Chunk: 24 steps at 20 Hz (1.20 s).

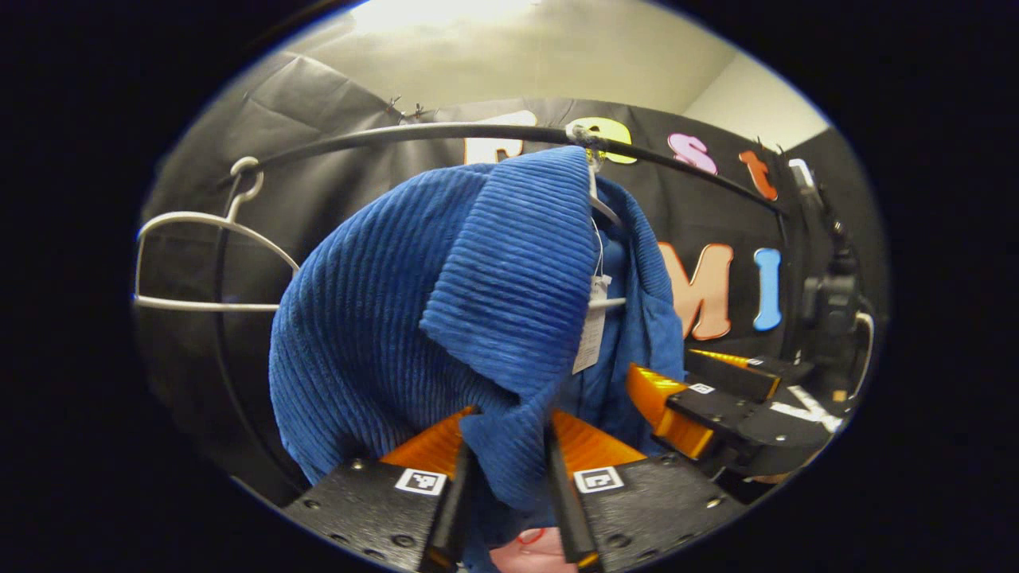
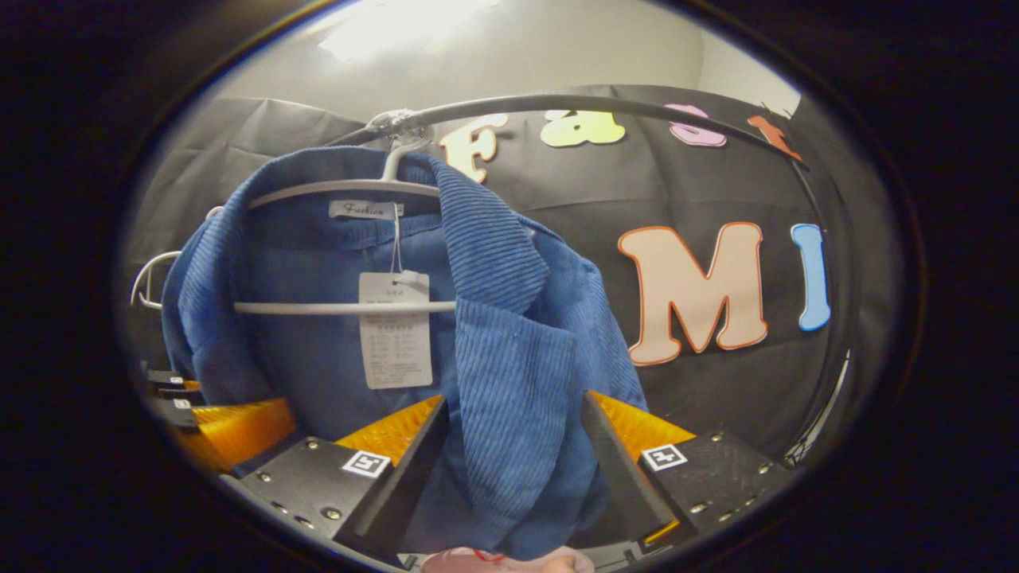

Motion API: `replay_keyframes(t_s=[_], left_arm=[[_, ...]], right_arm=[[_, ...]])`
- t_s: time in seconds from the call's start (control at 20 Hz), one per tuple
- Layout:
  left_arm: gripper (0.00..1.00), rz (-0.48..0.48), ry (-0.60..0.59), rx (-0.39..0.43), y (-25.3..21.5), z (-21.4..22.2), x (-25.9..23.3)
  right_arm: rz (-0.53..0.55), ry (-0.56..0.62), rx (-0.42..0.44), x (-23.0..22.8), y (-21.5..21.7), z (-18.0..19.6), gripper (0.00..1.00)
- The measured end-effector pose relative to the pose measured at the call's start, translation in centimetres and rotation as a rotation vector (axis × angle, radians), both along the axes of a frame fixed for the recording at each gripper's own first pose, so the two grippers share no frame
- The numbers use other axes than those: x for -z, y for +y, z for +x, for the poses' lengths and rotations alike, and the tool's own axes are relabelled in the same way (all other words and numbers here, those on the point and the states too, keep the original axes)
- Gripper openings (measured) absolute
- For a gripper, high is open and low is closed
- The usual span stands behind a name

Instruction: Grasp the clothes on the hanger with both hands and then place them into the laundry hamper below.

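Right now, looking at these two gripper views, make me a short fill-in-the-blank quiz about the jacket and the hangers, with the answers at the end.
1. The blue corduroy jacket hangs on a white ____.
2. A paper ____ dangles on a string inside the jacket's collar.
3. In the left gripper view, a second hanger on the rail is ____.
4. A fold of jacket lies between the fingers of the left gripper and of the right gripper: ____ grippers.

Answers: hanger; tag; empty; both

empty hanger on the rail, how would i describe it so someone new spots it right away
Follow the dark curved rail across the top of the booth in the left gripper view. Left of the blue ribbed jacket, the empty hanger hooks over the rail. It is pale and bare, while the jacket's hanger carries the garment and a paper tag.
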<state>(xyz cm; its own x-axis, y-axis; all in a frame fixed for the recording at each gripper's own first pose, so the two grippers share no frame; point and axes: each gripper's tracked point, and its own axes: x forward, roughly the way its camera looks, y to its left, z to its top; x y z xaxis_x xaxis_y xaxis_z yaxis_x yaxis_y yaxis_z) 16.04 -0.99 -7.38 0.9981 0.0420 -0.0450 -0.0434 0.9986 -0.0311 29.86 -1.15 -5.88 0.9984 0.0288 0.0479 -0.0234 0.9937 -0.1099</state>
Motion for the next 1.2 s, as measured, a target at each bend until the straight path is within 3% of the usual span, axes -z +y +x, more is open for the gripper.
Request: replay_keyframes(t_s=[0.05,0.2,0.3,0.4,0.5,0.6,0.9,1.2], left_arm=[[0.38,-0.020,0.005,0.039,-0.3,-0.1,0.0],[0.07,-0.068,-0.055,0.142,-0.9,-0.6,-1.2],[0.04,-0.034,-0.036,0.175,-1.1,-1.0,-0.8],[0.02,0.003,-0.038,0.209,-1.4,-2.1,-1.3],[0.03,0.031,-0.057,0.225,-1.2,-3.8,-2.0],[0.02,0.024,-0.065,0.246,-1.0,-5.3,-3.0],[0.02,-0.020,-0.088,0.341,-0.6,-10.7,-8.3],[0.02,0.037,-0.056,0.424,0.5,-13.0,-10.9]], right_arm=[[-0.004,0.002,0.015,0.2,-0.2,1.0,0.99],[0.004,-0.002,0.021,0.3,0.1,3.6,0.94],[0.014,-0.005,0.065,0.4,-1.0,4.9,0.99],[0.006,-0.020,0.142,0.2,-2.5,4.9,0.88],[-0.020,-0.049,0.210,-0.7,-3.9,3.7,0.51],[-0.066,-0.046,0.184,-1.2,-3.3,2.4,0.13],[-0.221,-0.033,0.265,-3.2,-3.8,-4.2,0.07],[-0.204,-0.060,0.331,-5.5,-5.4,-6.8,0.07]])
